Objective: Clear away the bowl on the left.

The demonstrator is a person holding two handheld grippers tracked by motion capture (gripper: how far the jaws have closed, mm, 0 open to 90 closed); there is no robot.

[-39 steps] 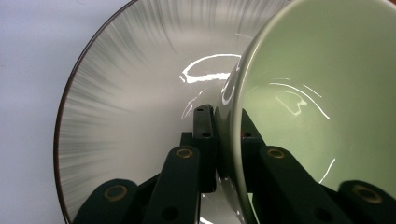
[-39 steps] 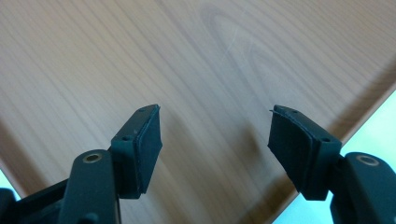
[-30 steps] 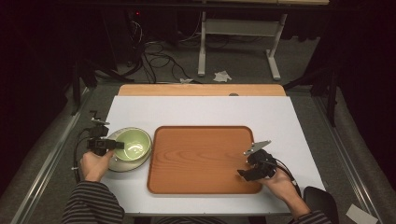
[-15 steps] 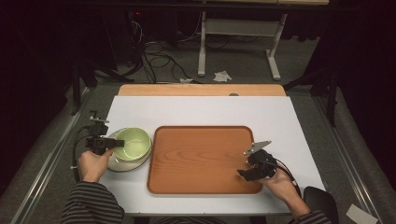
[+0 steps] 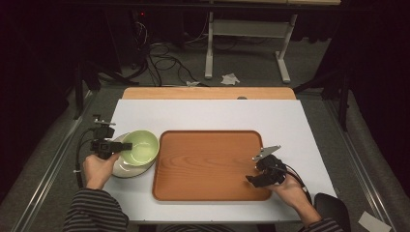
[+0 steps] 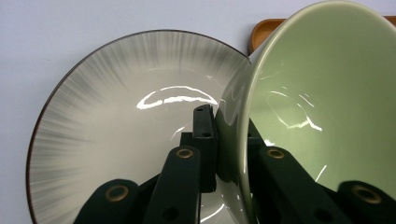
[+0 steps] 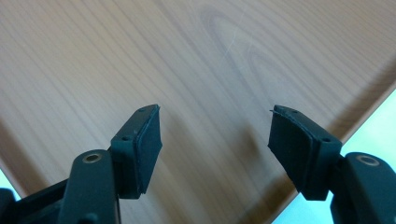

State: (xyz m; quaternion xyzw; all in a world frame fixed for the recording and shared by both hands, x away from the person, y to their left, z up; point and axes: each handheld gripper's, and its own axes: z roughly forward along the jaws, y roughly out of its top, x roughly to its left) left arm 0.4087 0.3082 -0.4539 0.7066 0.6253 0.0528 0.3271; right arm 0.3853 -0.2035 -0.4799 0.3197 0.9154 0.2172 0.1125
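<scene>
A pale green bowl (image 5: pixel 141 146) hangs tilted above a grey-streaked plate (image 5: pixel 121 167) at the table's left. My left gripper (image 5: pixel 118 146) is shut on the bowl's rim (image 6: pixel 243 140), one jaw outside the wall and one inside. The plate (image 6: pixel 116 116) lies under it with a dark edge. A wooden tray (image 5: pixel 208 162) lies in the middle of the white table. My right gripper (image 5: pixel 251 168) stands open just above the tray's right part (image 7: pixel 215 60), with nothing between its fingertips.
The white table top (image 5: pixel 217 113) has bare room behind and to the right of the tray. A wooden strip (image 5: pixel 208 93) runs along the far edge. Cables and a metal stand sit on the floor beyond.
The left gripper has lifted the bowl off the plate and carried it a little right toward the tray, tilting it. The right gripper has stayed put.
</scene>
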